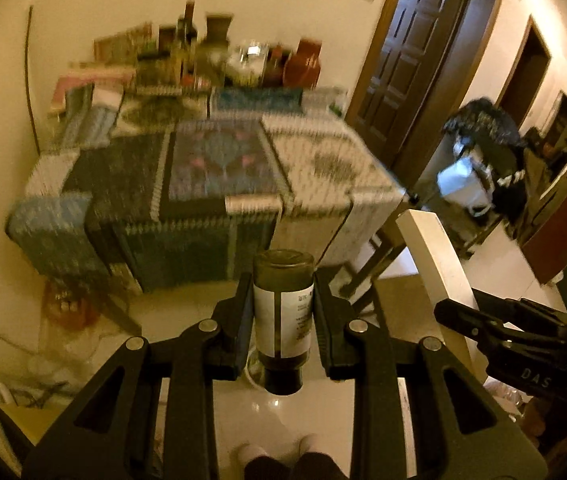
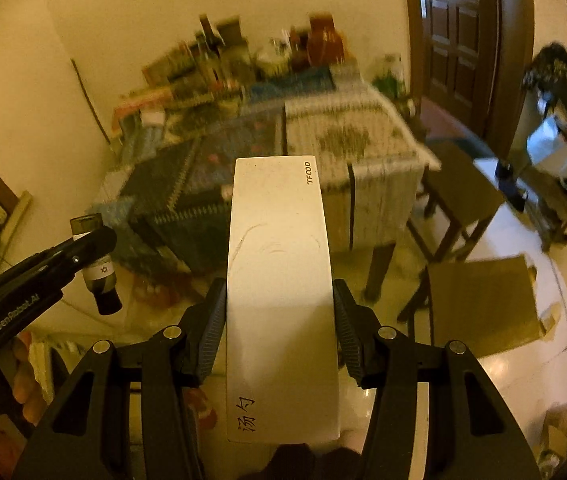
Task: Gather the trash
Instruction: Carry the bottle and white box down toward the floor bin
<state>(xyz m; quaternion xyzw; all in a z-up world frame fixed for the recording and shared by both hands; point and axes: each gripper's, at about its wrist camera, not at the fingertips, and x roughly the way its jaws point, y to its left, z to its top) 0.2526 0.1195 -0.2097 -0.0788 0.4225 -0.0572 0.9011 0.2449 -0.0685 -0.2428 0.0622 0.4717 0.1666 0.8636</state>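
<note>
My left gripper (image 1: pixel 282 312) is shut on a small dark bottle (image 1: pixel 282 312) with a white label, held upside down with its black cap towards the camera. My right gripper (image 2: pixel 279 308) is shut on a long flat white box (image 2: pixel 277 280) marked TFOOD, which sticks out forwards. In the left wrist view the white box (image 1: pixel 437 264) and right gripper (image 1: pixel 499 332) appear at the right. The right wrist view shows the bottle (image 2: pixel 97 264) and the left gripper (image 2: pixel 83 250) at the left. Both are held above the pale floor.
A table with a patterned cloth (image 1: pixel 203 168) stands ahead, cluttered with bottles and boxes (image 1: pixel 211 52) at its back by the wall. Wooden stools (image 2: pixel 459 196) and a cardboard sheet (image 2: pixel 483 304) are to the right. A dark door (image 1: pixel 415 56) and a rack with bags (image 1: pixel 483 152) are beyond.
</note>
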